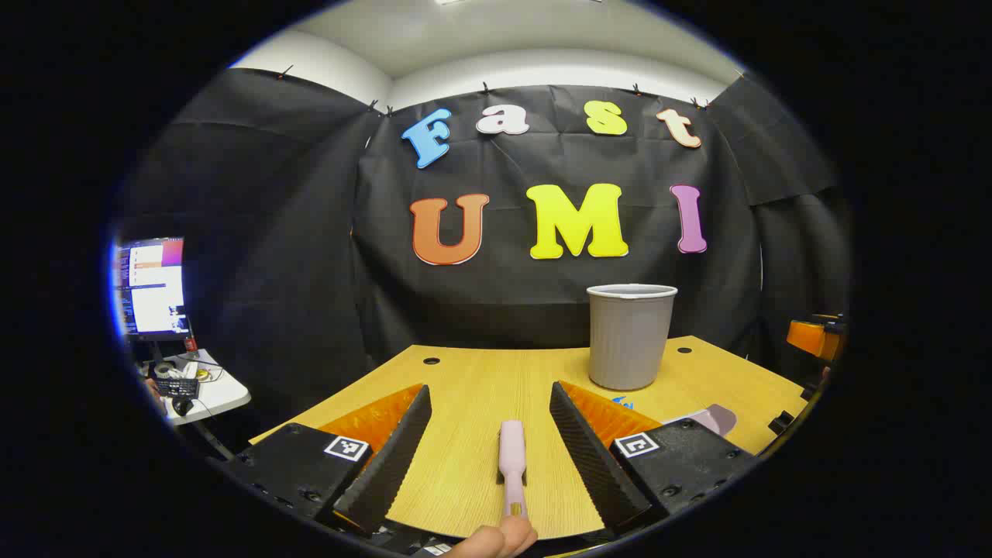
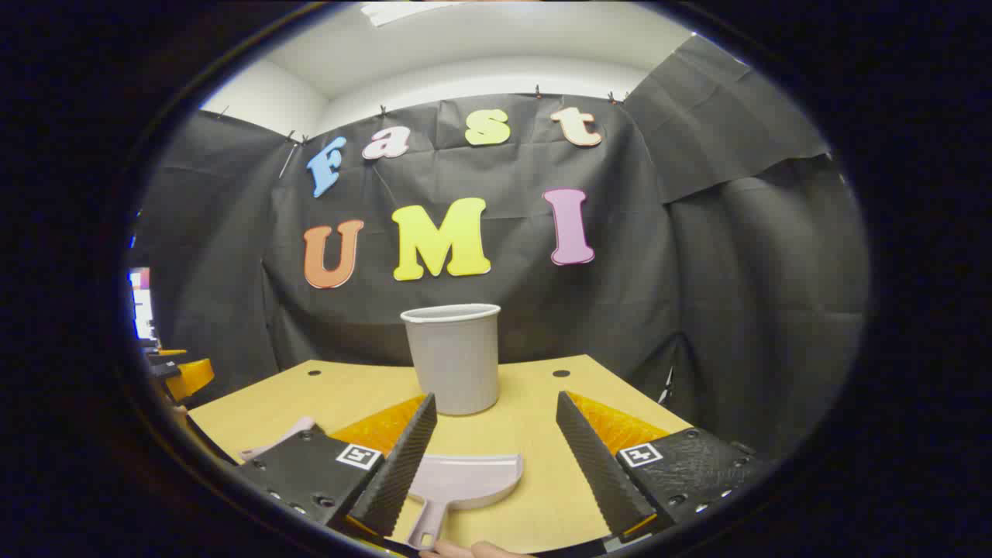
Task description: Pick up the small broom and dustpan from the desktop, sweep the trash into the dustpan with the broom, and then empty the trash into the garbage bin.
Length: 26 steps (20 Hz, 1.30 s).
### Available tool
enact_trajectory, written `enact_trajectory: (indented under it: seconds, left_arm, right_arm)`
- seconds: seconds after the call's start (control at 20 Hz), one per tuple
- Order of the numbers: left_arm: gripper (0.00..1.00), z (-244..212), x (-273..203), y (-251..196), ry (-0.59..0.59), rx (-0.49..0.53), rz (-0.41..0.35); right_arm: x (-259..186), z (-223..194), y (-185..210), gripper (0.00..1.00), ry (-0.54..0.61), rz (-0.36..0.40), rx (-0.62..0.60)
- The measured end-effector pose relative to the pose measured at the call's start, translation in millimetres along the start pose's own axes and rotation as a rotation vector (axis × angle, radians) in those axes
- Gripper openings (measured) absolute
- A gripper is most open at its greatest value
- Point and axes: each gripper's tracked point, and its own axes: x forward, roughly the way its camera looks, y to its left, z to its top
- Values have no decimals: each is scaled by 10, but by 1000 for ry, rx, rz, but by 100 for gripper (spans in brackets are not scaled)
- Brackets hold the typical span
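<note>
My left gripper (image 1: 490, 442) hovers with its jaws spread wide over the pale wooden counter (image 1: 465, 380), and the small pink plastic broom (image 1: 512, 465) lies flat between them, nearer to me than the grey ribbed plastic garbage bin (image 1: 629, 335). My right gripper (image 2: 496, 449) likewise has its jaws wide apart; the pale pink plastic dustpan (image 2: 465, 482) lies flat on the counter between them, in front of the garbage bin, touching neither finger

Dustpan (image 2: 465, 484) handle runs behind a finger (lower end cut off); monitor (image 1: 151, 287) text unreadable.
</note>
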Motion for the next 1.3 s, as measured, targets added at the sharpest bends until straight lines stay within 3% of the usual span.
enact_trajectory:
  seconds: [0.05, 0.4, 0.55, 0.9, 1.1, 1.3]
  left_arm:
    - [99, -45, -8, 14, 8, -13, -10]
    - [99, -184, -1, 4, 40, -11, -39]
    - [99, -216, -18, -81, 39, 18, -60]
    - [99, -265, -14, -117, 50, 14, -67]
    - [99, -325, 44, -97, 60, -7, -68]
    - [99, -447, 114, -63, 87, -5, -62]
  right_arm:
    - [-6, 2, 10, 92, 2, -3, -9]
    - [-111, 7, -65, 99, -39, -48, -95]
    - [-110, 33, -138, 95, -64, -87, -136]
    - [-115, -51, -41, 97, -41, -59, -151]
    - [-9, -298, 51, 98, 20, -47, -163]
    - [101, -786, 244, 97, 158, -2, -153]
